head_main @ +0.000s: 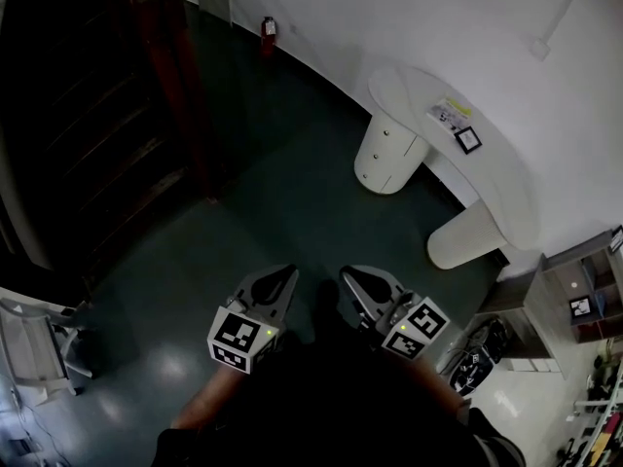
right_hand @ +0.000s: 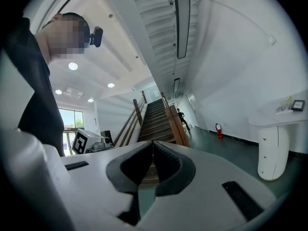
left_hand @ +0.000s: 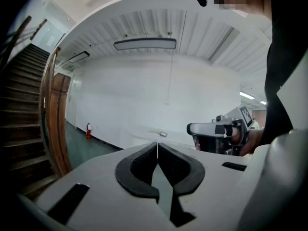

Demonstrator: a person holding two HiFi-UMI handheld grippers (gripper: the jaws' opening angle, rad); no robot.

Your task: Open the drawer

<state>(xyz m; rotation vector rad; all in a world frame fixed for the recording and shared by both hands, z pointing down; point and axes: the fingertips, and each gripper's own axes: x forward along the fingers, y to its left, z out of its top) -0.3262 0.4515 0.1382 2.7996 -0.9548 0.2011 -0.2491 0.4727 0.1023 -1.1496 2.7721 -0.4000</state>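
A white curved desk stands by the far wall on two round pedestals. The nearer-left pedestal is a drawer unit with small knobs down its front, all drawers shut; it also shows at the right edge of the right gripper view. My left gripper and right gripper hang side by side over the dark green floor, well short of the desk. Both are shut with nothing between the jaws, as seen in the left gripper and right gripper views.
A dark wooden staircase with a post rises on the left. A red fire extinguisher stands by the far wall. Shelving and a bag lie at the right. A white frame sits at the lower left.
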